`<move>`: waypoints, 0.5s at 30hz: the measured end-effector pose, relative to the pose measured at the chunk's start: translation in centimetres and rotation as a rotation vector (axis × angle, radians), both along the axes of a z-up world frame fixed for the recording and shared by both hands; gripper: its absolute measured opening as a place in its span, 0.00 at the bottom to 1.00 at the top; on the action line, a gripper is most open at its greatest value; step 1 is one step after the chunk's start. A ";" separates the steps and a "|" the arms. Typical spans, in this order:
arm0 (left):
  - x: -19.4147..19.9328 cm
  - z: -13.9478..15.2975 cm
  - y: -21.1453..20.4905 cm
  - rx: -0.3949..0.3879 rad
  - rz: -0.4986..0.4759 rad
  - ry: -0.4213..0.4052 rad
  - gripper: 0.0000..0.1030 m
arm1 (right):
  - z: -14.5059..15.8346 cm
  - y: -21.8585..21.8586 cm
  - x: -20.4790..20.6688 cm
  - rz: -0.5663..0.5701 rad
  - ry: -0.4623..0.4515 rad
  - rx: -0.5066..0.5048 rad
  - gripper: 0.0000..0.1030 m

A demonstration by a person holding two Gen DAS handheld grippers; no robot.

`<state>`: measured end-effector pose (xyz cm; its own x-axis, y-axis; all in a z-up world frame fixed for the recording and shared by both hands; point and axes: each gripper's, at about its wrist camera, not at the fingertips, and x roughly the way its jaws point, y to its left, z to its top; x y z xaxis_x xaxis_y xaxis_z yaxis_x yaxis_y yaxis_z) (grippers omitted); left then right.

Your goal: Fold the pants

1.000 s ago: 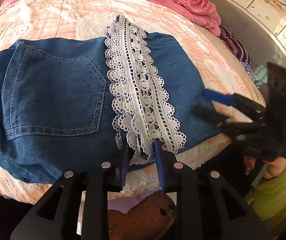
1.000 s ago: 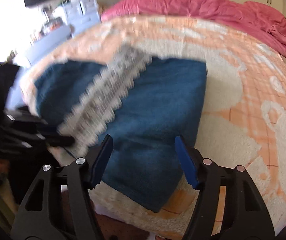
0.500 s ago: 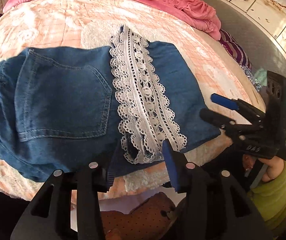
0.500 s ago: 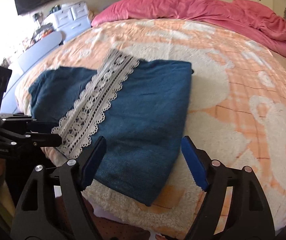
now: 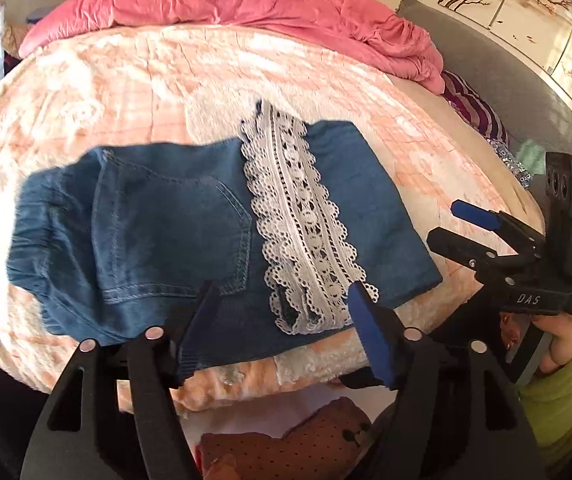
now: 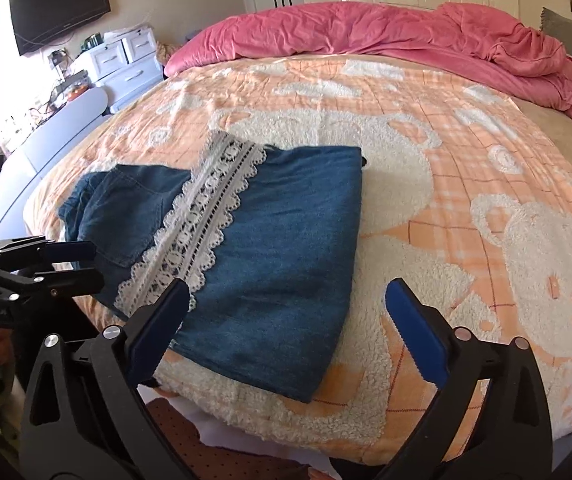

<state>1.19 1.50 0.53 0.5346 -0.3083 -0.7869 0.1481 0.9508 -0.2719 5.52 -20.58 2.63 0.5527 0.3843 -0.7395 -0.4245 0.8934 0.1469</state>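
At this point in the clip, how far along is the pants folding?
Done: the jeans lie folded on the blanket, lace hem on top. In hand: nothing; the left gripper and right gripper have just been opening and are empty. Left: at most a final tidy.

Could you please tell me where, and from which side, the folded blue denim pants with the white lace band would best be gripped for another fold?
Probably the near edge of the folded blue denim pants, which overhangs the orange fleece blanket at the bed's front, approached from this side. The layers stack there, giving the open right gripper something to pinch.
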 end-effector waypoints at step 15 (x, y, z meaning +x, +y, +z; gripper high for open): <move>-1.7 0.5 6.5 0.022 0.139 -0.033 0.88 | 1.8 5.8 0.9 0.090 -0.029 -0.083 0.91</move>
